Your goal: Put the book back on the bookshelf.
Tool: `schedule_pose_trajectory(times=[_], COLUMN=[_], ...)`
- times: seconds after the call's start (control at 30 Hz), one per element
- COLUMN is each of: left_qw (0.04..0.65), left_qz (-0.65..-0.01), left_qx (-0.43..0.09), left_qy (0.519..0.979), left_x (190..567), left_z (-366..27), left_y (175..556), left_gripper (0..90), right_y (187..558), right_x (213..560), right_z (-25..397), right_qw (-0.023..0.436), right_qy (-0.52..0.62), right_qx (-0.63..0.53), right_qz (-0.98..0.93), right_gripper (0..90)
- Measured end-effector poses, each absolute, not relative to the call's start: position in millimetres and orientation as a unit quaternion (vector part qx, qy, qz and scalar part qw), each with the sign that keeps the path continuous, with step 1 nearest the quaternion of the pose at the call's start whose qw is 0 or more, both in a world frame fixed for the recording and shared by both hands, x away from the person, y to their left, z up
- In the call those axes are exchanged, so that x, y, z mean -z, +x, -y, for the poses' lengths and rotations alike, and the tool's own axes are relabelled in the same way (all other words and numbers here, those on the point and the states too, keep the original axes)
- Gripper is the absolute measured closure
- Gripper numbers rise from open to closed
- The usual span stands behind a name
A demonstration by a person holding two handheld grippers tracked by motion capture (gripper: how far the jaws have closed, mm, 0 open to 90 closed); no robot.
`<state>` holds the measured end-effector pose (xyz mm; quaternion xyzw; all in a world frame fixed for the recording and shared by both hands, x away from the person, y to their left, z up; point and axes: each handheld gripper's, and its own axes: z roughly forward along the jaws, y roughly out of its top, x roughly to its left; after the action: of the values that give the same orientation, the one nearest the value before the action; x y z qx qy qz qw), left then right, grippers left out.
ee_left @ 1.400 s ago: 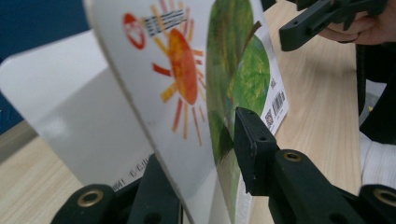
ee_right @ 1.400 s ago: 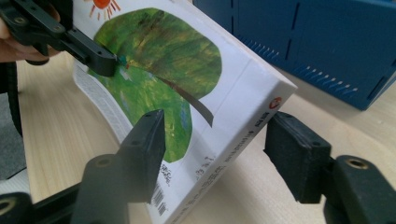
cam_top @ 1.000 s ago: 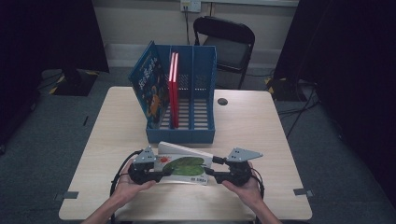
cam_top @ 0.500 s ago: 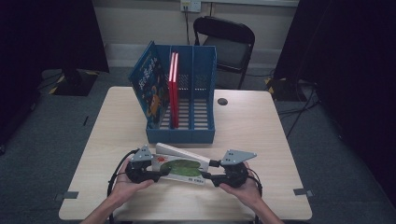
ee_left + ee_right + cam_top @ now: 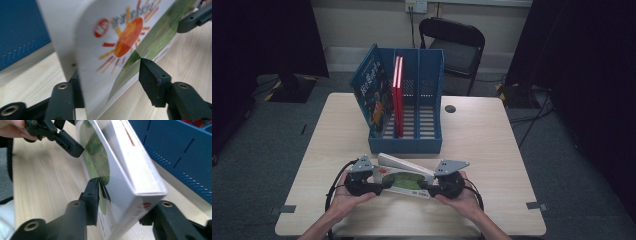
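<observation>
High view, book [image 5: 404, 179] tilted, near table [image 5: 492, 150] edge

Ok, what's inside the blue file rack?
The rack holds a blue picture book leaning in its left slot and red books upright next to it. The right slots look empty; the front wall hides their floors.

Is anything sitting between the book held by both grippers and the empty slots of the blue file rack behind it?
Nothing visible does. The book is clamped at its ends by the left gripper and right gripper, with bare table up to the blue file rack. The rack's two right slots look empty; its left slots hold a red book and a blue book.
</observation>
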<state>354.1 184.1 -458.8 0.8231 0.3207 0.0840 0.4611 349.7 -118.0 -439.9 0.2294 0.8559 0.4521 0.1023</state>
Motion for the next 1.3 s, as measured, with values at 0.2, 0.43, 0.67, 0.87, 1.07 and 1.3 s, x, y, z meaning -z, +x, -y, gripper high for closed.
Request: schedule_pose_trajectory(times=[0.2, 0.43, 0.67, 0.87, 1.07, 1.3], left_qw=[0.463, 0.462, 0.462, 0.458, 0.464, 0.464], left_qz=[-0.343, -0.343, -0.349, -0.339, -0.345, -0.341], left_qx=[-0.086, -0.099, -0.108, -0.123, -0.113, -0.114], left_qy=[0.812, 0.812, 0.808, 0.812, 0.808, 0.810], left_x=[458.9, 459.7, 461.4, 461.6, 462.0, 462.0], left_z=[-192.5, -190.6, -186.3, -177.7, -179.5, -176.2], left_y=[356.6, 358.8, 363.0, 363.7, 365.8, 365.4], left_gripper=[35.9, 31.7, 32.4, 36.8, 40.9, 42.5], right_y=[346.8, 338.1, 332.0, 333.4, 339.2, 343.5], right_x=[438.8, 436.1, 436.7, 438.0, 440.4, 442.5], right_z=[119.9, 124.3, 129.0, 125.5, 114.7, 104.2], right_qw=[0.094, 0.101, 0.099, 0.104, 0.106, 0.107], right_qy=[0.221, 0.209, 0.207, 0.212, 0.213, 0.213], right_qx=[-0.456, -0.452, -0.454, -0.457, -0.458, -0.461], right_qz=[-0.857, -0.861, -0.861, -0.858, -0.856, -0.855], right_gripper=[69.3, 73.7, 73.0, 70.4, 68.3, 68.3])
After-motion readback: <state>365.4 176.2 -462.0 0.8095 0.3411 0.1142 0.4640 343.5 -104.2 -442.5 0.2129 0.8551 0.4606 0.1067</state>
